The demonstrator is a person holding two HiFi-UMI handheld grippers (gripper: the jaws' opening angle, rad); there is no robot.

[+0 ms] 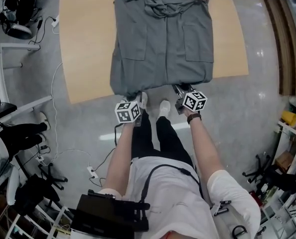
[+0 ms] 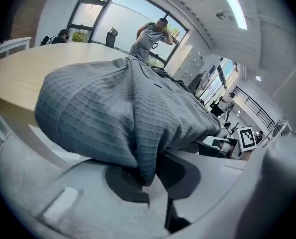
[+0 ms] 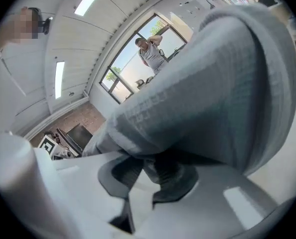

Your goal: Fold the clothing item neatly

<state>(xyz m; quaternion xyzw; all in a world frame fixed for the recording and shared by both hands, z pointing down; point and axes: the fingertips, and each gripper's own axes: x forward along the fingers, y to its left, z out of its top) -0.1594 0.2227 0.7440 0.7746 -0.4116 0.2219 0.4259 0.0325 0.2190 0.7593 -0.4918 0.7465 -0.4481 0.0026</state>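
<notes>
So, barely started: your left claw (image 1: 137,97) and right claw (image 1: 180,90) each clamp hem corner of garment (image 1: 163,39); rest spread flat ahead on surface (image 1: 83,44); all folds left.

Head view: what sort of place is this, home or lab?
Likely an office or lab workspace, not a home: a large wooden table holding the grey garment, cables and a power strip on the grey floor, and shelving racks of gear at the right.

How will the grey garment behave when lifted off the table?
Probably floppy: the garment hangs over the table edge and bunches in the jaws of the left gripper. Its ribbed weave likely resists slipping. Being wide, its middle may sag.
</notes>
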